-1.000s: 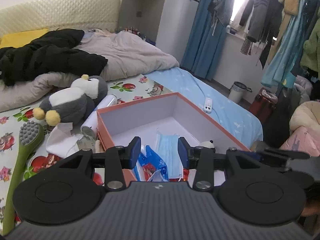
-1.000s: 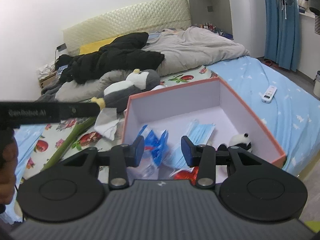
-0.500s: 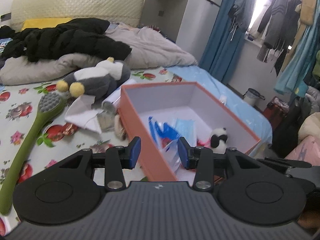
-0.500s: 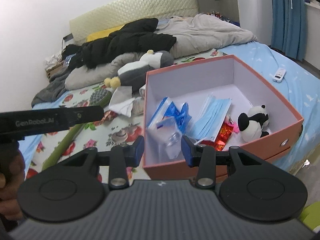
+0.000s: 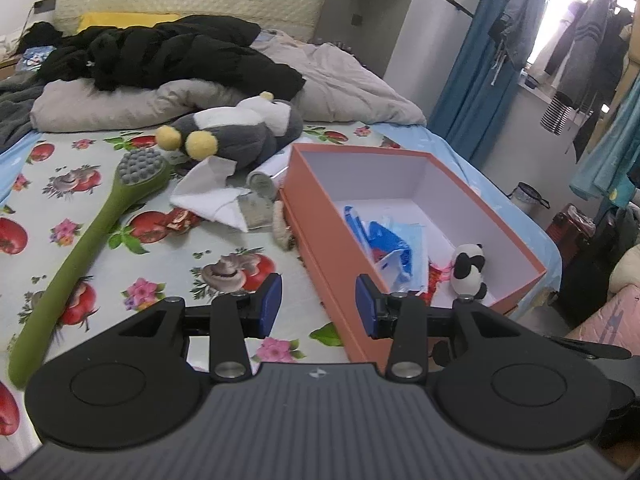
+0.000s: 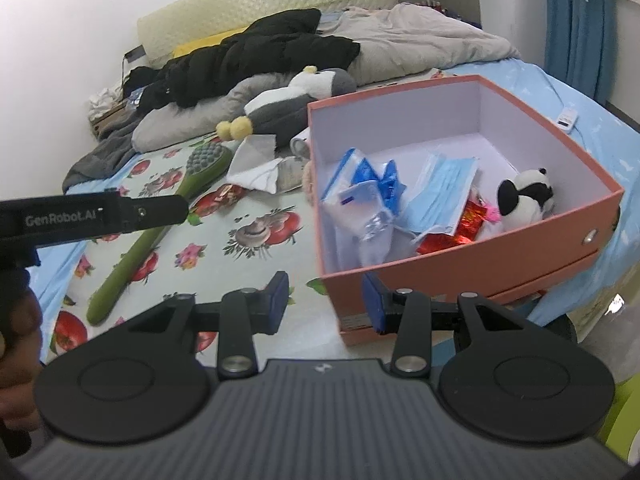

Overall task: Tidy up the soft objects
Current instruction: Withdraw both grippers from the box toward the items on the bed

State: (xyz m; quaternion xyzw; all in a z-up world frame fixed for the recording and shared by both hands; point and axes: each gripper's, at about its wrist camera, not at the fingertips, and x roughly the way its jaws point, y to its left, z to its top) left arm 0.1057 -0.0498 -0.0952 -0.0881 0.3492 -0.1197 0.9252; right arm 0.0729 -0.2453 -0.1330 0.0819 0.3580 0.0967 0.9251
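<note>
**Both grippers empty at the near corner of the box**

We saw the left gripper [image 5: 318, 300] with its blue pads apart and nothing between them, poised over the near corner of the orange box [image 5: 320, 236]. The right gripper [image 6: 325, 300] stood the same way, jaws parted and empty, just in front of the box's near wall.

The soft thing left outside was the grey penguin plush [image 5: 240, 132], lying on the fruit-print sheet [image 5: 168, 256] just beyond the box's far left corner. We judged it light, squashy and not slippery; a pinch on the body or a yellow foot should hold, though the fabric would give before the pads bit. It looked bulky for the space remaining.

Inside the box lay a small panda toy [image 6: 524, 196], blue face masks [image 6: 444, 196] and a blue-and-white packet [image 6: 360, 200].

Between us and the penguin sat white crumpled cloth [image 5: 212, 196], a small metal can [image 5: 262, 184] and a green long-handled brush [image 5: 92, 236]; the cloth lay against the plush and could get dragged along.
</note>
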